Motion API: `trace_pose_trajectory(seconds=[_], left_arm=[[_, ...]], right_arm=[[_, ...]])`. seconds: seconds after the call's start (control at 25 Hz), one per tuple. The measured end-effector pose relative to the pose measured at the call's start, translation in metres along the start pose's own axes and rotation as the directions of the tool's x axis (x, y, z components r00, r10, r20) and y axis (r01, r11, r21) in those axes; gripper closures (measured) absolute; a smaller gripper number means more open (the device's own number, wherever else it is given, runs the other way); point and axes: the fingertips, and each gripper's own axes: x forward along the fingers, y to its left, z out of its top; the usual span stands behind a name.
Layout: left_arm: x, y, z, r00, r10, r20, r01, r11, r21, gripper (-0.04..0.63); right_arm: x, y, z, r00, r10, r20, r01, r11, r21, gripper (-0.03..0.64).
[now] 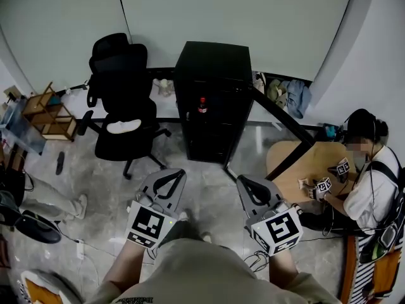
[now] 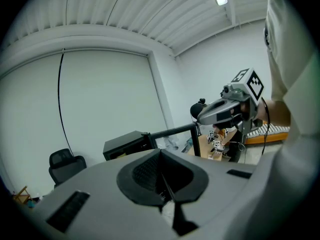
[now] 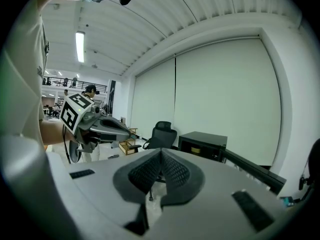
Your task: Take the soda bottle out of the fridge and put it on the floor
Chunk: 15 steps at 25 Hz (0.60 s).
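Soda bottle (image 1: 202, 104): upright inside fridge (image 1: 212, 75), upper part, well ahead of tools. Left tool (image 1: 172, 177), right tool (image 1: 248, 183): jaws together, empty. Advice: approach squarely, open one tool before reaching bottle body.

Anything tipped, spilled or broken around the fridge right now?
Nothing stands out. The fridge stands upright, the soda bottle is upright inside it, and no spill shows on the floor in front.
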Motion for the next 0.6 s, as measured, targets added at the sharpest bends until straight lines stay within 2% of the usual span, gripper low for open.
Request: trace_pose_trajectory(seconds=[0.32, 0.6], left_arm=[[0.01, 0.018, -0.003, 1.0, 0.024, 0.013, -0.024, 1.0, 0.01, 0.589], [0.037, 0.06, -0.015, 1.0, 0.022, 0.01, -0.022, 1.0, 0.002, 0.589]], right_arm=[[0.033, -0.005, -0.003, 0.999, 0.029, -0.021, -0.029, 0.999, -0.042, 0.621], [0.085, -0.02, 0.005, 0.999, 0.022, -0.035, -0.024, 0.997, -0.072, 0.621]])
